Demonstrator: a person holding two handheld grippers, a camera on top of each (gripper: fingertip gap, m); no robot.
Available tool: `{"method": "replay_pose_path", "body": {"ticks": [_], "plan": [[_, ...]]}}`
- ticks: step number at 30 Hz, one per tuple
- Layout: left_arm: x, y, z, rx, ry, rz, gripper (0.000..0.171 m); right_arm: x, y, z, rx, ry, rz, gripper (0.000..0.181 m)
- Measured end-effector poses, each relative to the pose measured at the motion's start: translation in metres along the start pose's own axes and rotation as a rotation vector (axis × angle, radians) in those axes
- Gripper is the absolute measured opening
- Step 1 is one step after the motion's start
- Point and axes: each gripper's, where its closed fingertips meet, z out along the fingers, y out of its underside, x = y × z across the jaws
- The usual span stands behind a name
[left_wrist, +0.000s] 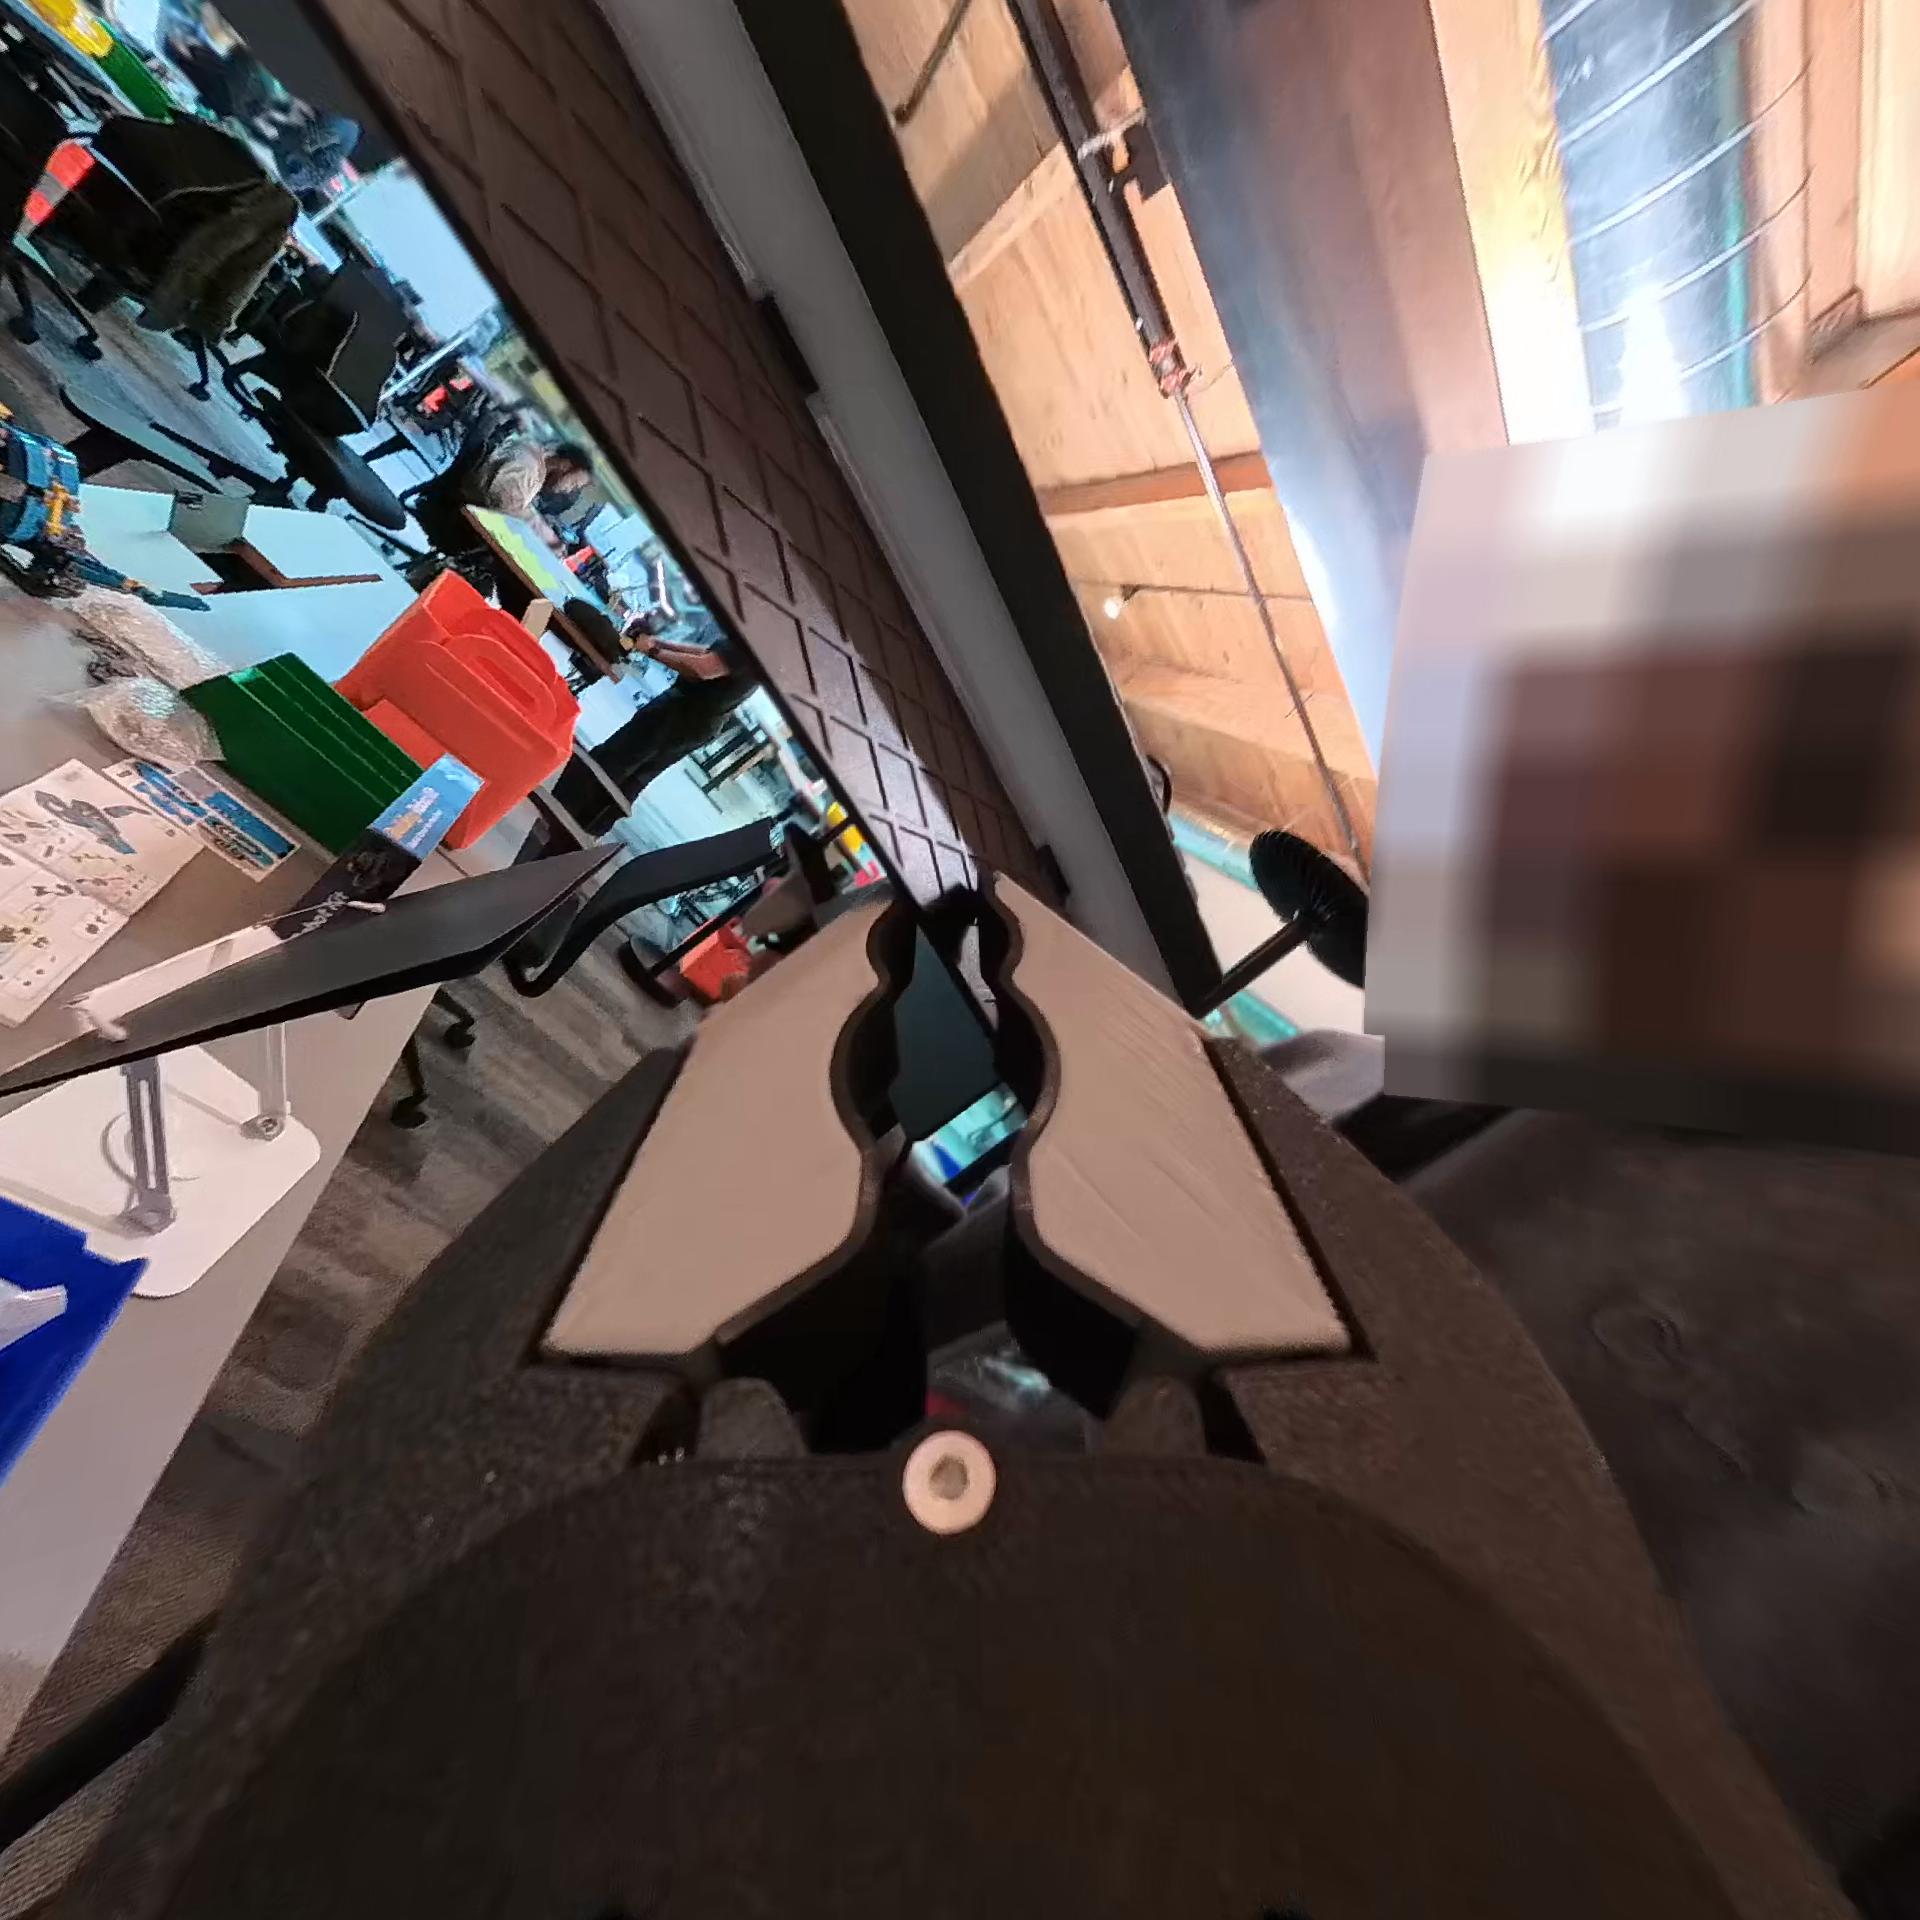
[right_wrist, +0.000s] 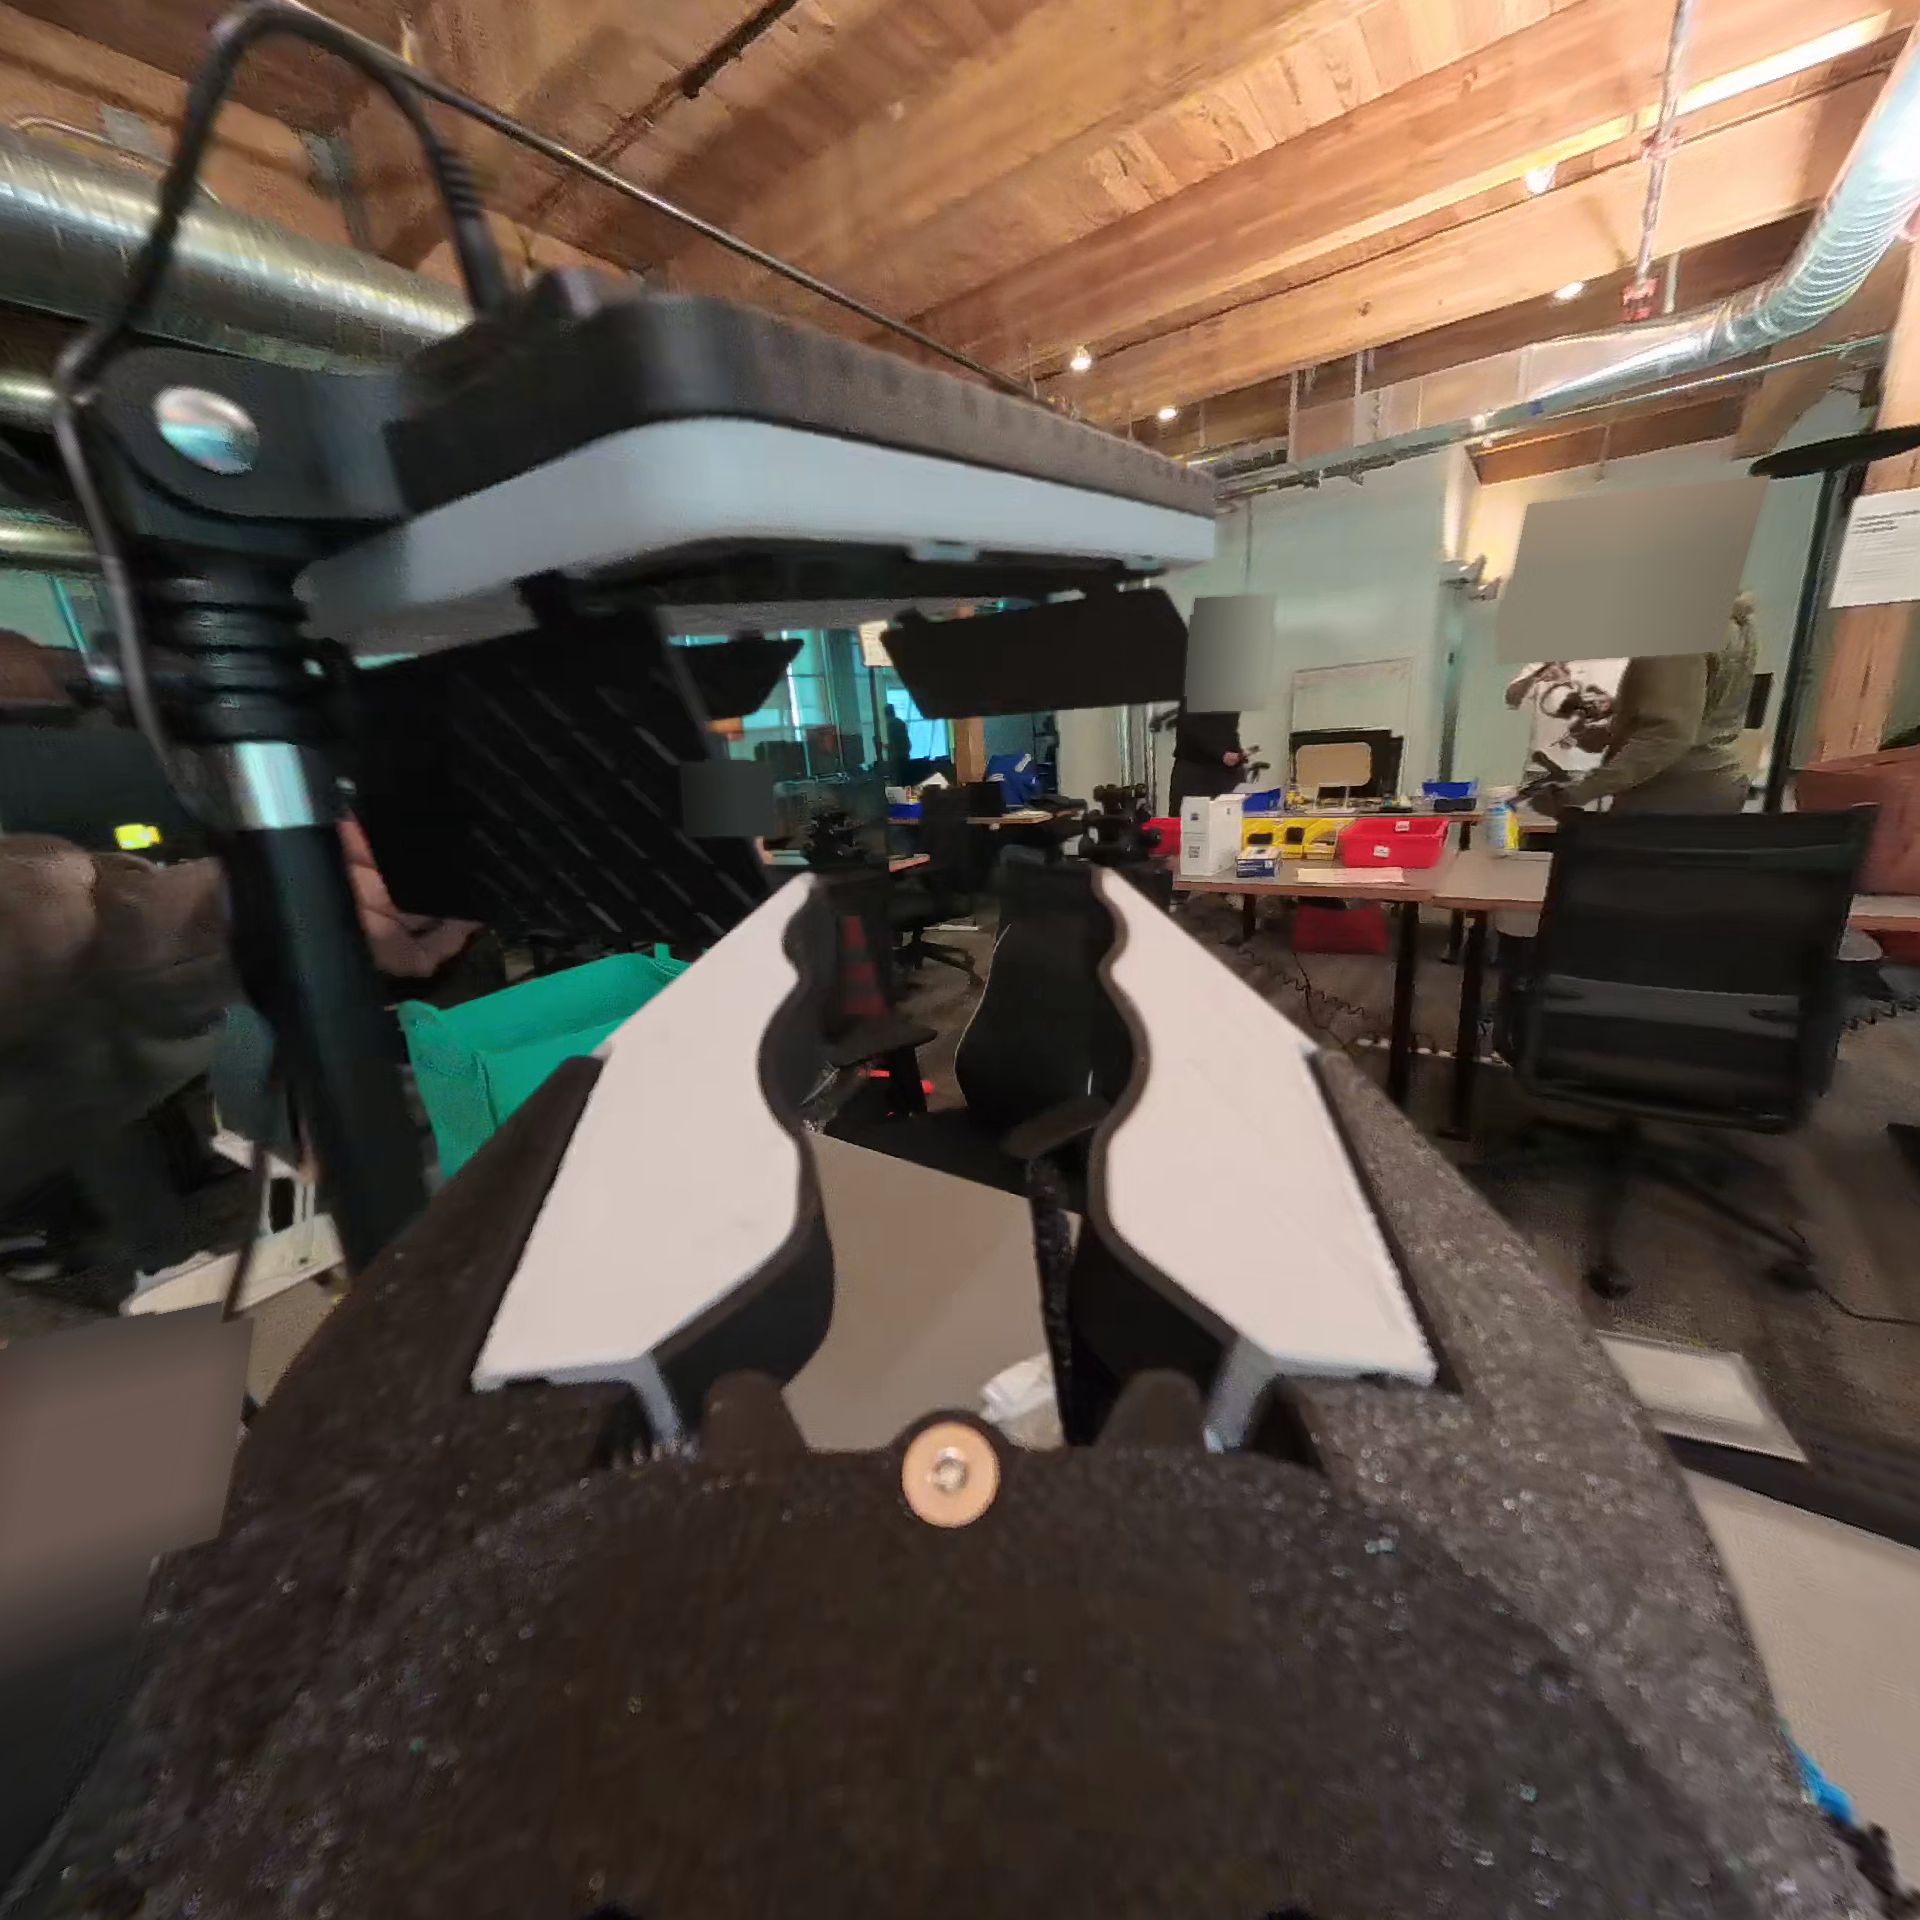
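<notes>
Grey-padded, my left gripper (left_wrist: 943, 920) is raised in the air, fingers slightly parted with nothing between them, right of the orange case (left_wrist: 468, 696). My right gripper (right_wrist: 951, 883) is spread and empty, just beneath the black light panel (right_wrist: 769, 457), left of an office chair (right_wrist: 1683, 966).

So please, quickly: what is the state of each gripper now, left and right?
Left gripper: open with a narrow gap at the tips, holding nothing, raised beside a dark light panel.
Right gripper: open, holding nothing, pointing out under a light panel.
</notes>
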Motion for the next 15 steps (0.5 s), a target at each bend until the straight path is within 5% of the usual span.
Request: {"method": "replay_pose_path", "body": {"ticks": [5, 11, 15], "plan": [[0.000, 0.003, 0.009, -0.034, -0.041, 0.011, 0.012, 0.023, 0.007, 0.038, -0.030, -0.060, -0.236, 0.058], [-0.005, -0.001, 0.008, 0.045, -0.120, -0.018, 0.014, 0.016, -0.019, 0.084, 0.317, -0.200, -0.265, 0.061], [0.007, 0.004, 0.011, 0.210, -0.121, -0.022, 0.031, 0.007, -0.026, 0.106, 0.477, -0.216, -0.181, 0.069]]}}
